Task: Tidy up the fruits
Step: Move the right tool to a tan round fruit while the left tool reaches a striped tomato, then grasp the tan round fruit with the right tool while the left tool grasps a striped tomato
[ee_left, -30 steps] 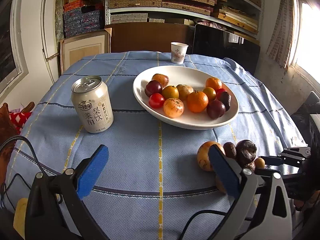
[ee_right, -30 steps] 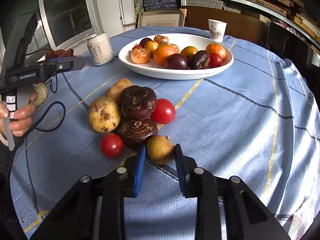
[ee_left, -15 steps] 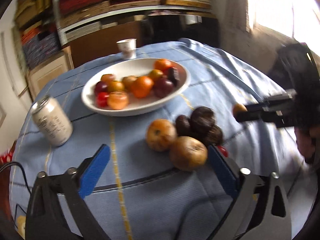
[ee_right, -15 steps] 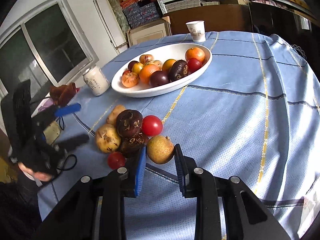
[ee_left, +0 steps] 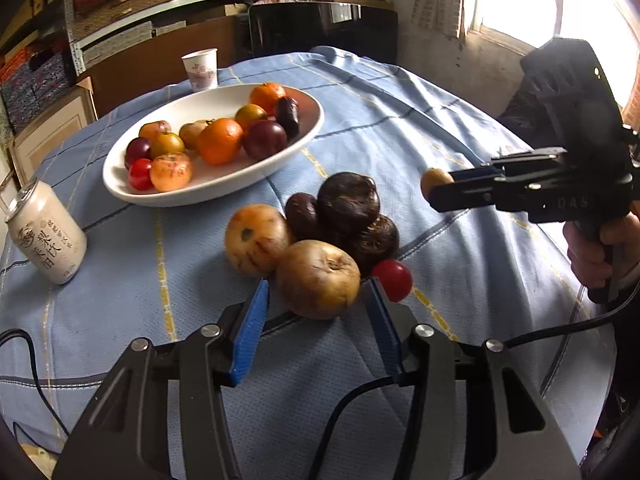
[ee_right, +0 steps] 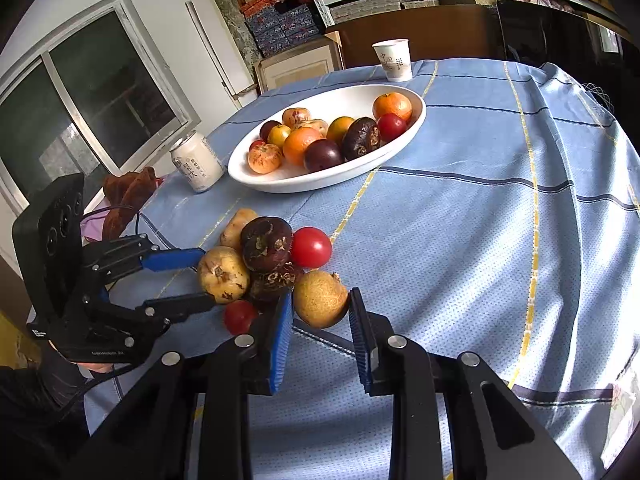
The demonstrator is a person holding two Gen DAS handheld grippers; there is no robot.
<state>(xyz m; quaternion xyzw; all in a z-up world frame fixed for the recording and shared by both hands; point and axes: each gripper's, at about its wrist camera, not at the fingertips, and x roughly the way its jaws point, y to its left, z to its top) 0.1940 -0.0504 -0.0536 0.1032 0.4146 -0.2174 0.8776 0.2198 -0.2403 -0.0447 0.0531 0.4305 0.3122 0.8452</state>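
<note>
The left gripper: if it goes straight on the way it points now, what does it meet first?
Most likely the tan fruit, already between the left gripper fingers, whose jaws have just been closing. Behind it lies the dark fruit cluster.

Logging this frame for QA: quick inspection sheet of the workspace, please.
Surface: round table under a blue striped cloth.
Job's things: white bowl holding mixed fruit; loose pile on the cloth: two tan fruits, dark wrinkled fruits, two red tomatoes.
Clutter: drink can; paper cup.
Grippers: left gripper has just been closing, straddling a tan fruit, gap showing at the left pad. Right gripper shut on a small tan fruit, lifted off the cloth.
Cables: black cable draped at the near edge.
Surroundings: shelves of boxes; windows.
</note>
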